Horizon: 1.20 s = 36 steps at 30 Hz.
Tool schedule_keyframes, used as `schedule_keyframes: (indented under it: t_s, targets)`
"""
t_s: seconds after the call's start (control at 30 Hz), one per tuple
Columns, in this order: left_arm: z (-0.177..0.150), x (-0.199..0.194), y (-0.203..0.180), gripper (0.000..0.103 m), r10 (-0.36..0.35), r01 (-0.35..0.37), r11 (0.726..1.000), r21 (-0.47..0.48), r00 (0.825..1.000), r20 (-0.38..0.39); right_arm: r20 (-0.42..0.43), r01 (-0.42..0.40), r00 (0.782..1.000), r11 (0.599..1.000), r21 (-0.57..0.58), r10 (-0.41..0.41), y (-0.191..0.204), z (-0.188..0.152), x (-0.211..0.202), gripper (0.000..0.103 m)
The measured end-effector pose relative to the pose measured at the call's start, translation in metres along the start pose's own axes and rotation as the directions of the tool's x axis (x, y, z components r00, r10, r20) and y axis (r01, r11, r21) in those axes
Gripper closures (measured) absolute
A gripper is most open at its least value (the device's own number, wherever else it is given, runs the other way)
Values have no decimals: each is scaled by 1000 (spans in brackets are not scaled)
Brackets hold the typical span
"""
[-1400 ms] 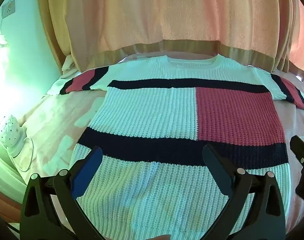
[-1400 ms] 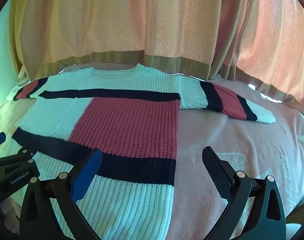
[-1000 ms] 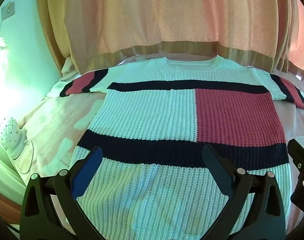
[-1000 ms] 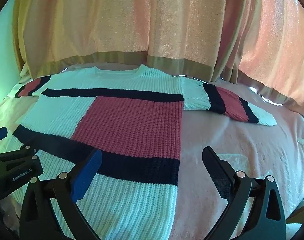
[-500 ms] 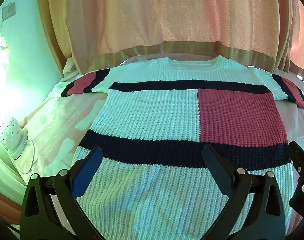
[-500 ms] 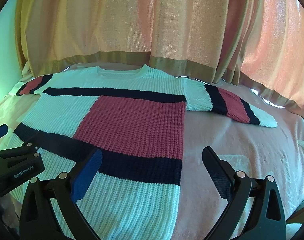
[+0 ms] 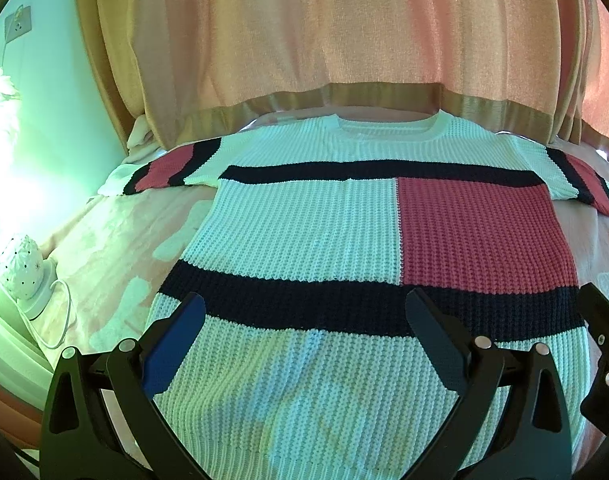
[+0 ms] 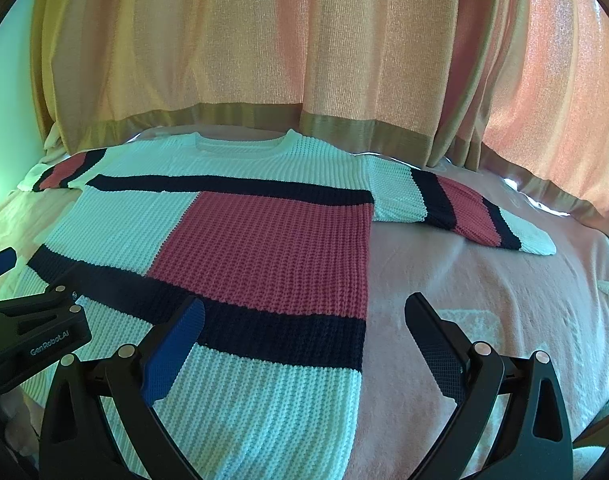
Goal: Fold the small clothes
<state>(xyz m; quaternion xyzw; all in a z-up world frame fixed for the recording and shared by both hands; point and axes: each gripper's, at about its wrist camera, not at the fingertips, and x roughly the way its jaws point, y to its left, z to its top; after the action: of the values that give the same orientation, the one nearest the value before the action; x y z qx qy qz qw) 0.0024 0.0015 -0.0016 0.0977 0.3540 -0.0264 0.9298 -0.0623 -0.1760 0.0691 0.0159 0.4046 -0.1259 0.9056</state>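
A knit sweater (image 7: 304, 240) in white, navy and red blocks lies flat and face up on a pink bedspread (image 8: 484, 300), neck away from me, both sleeves spread out. It also shows in the right wrist view (image 8: 264, 248), with its right sleeve (image 8: 464, 208) stretched to the right. My left gripper (image 7: 304, 320) is open and empty above the white bottom band near the hem. My right gripper (image 8: 304, 328) is open and empty above the sweater's lower right edge. The left gripper's body (image 8: 28, 336) shows at the left of the right wrist view.
Orange curtains (image 7: 304, 40) hang close behind the bed's far edge. A white dotted lamp (image 7: 20, 268) with a cord stands at the left by a green wall (image 7: 44, 100). Bare bedspread lies right of the sweater and left of it (image 7: 116, 248).
Both grippers have shifted slightly; the sweater sits a little farther right in the right wrist view. The sweater itself has not moved. Both jaws stay open.
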Motion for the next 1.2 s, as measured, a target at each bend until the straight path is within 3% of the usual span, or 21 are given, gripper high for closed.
schedule_keyframes:
  t_s: [1.2]
  targets:
    - [0,1,-3,5,12,-12,1000,8,1000,5,1,-5,1000,1000,-3,5,4,-2,0,5]
